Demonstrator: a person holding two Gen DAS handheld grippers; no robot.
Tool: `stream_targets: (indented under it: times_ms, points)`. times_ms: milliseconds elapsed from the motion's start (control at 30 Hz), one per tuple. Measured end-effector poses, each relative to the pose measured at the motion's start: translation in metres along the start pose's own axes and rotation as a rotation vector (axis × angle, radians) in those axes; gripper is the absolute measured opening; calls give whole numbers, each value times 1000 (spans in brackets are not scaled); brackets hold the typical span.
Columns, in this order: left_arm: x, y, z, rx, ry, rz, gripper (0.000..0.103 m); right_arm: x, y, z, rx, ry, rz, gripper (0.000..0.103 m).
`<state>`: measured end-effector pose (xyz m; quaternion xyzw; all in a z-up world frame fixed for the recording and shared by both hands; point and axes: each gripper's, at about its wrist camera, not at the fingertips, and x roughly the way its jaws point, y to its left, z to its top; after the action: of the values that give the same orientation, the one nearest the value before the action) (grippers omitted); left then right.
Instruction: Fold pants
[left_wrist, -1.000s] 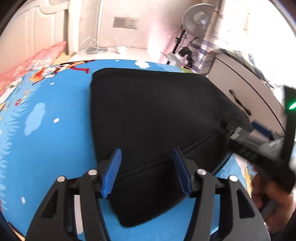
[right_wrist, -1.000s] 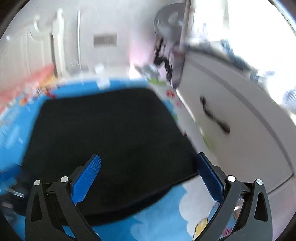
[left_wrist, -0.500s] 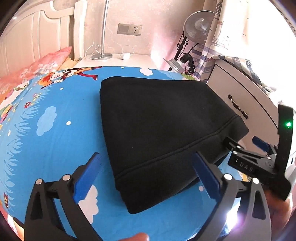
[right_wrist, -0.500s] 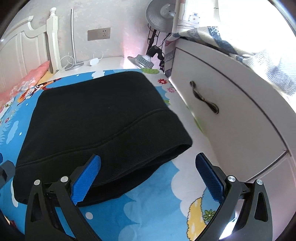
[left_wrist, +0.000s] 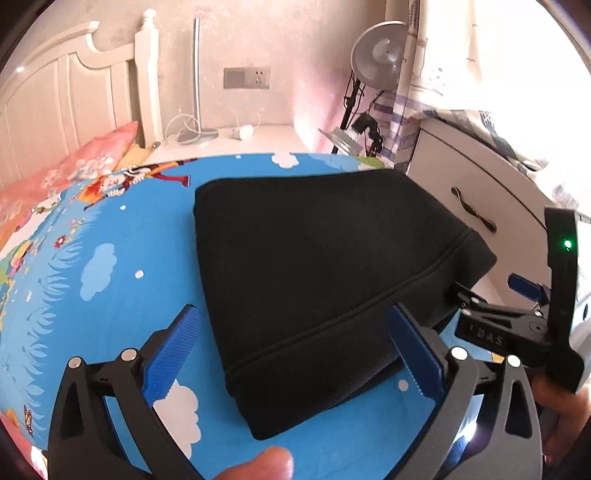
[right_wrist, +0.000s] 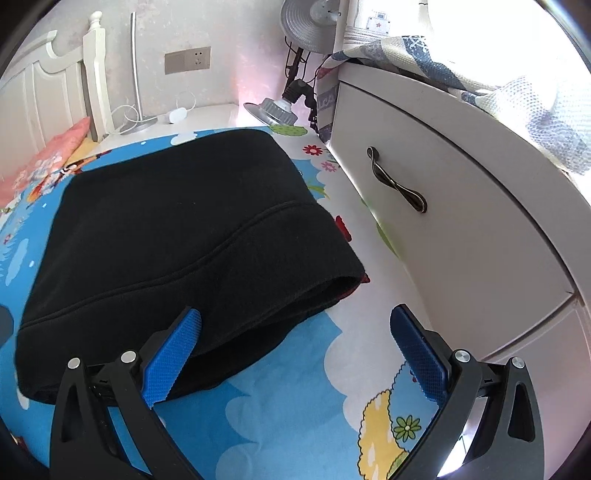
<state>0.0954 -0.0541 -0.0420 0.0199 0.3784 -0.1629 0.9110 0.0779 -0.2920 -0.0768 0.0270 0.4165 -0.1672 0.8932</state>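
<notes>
The pants (left_wrist: 321, 280) lie folded on the bed (left_wrist: 110, 258) near its right edge. Left gripper (left_wrist: 295, 347) and right gripper (right_wrist: 295, 343) hover, jaws wide open, gripping nothing. A careless nudge could unfold them.

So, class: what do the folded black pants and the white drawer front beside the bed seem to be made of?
Black pants: apparently a soft, matte fleece or knit; the surface looks slightly fuzzy, shows no shine, and has a stitched band seam. Drawer front: probably painted or laminated wood with a smooth satin-white finish and soft reflections; its dark handle looks metal.
</notes>
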Motion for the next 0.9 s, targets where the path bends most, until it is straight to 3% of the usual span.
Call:
stream_targets:
  times_ms: [300, 533, 900]
  points:
    - [-10, 3, 12, -2, 41, -3, 101, -46, 5, -1, 13, -42, 88, 98]
    - [-29, 1, 20, -12, 25, -17, 101, -82, 13, 6, -12, -111, 120, 98]
    - [-35, 5, 20, -26, 19, -19, 101, -84, 15, 7, -14, -111, 125, 98]
